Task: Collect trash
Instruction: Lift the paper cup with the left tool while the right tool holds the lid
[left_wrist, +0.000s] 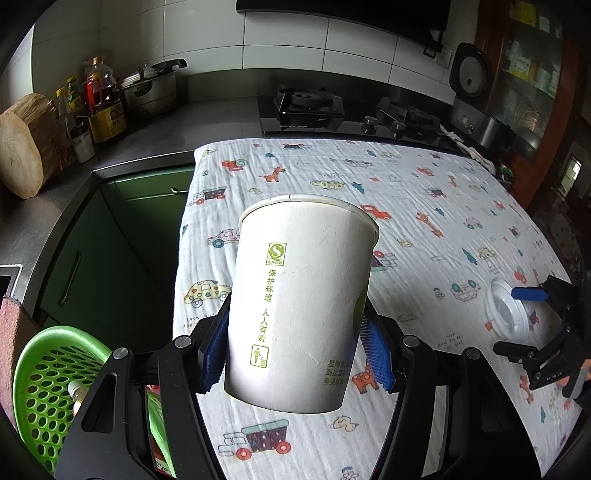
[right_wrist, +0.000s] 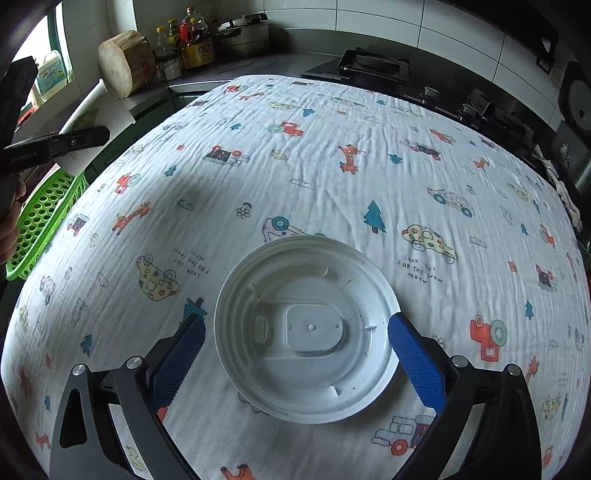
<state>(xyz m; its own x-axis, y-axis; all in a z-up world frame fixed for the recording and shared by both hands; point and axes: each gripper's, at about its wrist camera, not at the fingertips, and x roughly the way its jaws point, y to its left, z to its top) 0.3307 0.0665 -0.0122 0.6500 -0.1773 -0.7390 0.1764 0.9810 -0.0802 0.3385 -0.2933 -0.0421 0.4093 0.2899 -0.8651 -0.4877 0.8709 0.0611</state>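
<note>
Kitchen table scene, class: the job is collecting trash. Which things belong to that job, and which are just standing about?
Part of the job:
paper cup, gripped by the left gripper
white plastic lid, between the open right gripper's fingers
green basket

Standing about:
wooden chopping block
sauce bottles
pressure cooker
gas stove

One white paper cup (left_wrist: 303, 302) with green print, one round white plastic lid (right_wrist: 308, 328), one green perforated plastic basket (left_wrist: 48, 387), one printed cloth (right_wrist: 332, 166), one round wooden chopping block (left_wrist: 26, 144), one steel pressure cooker (left_wrist: 151, 90), two stove burners (left_wrist: 308, 99)
</note>
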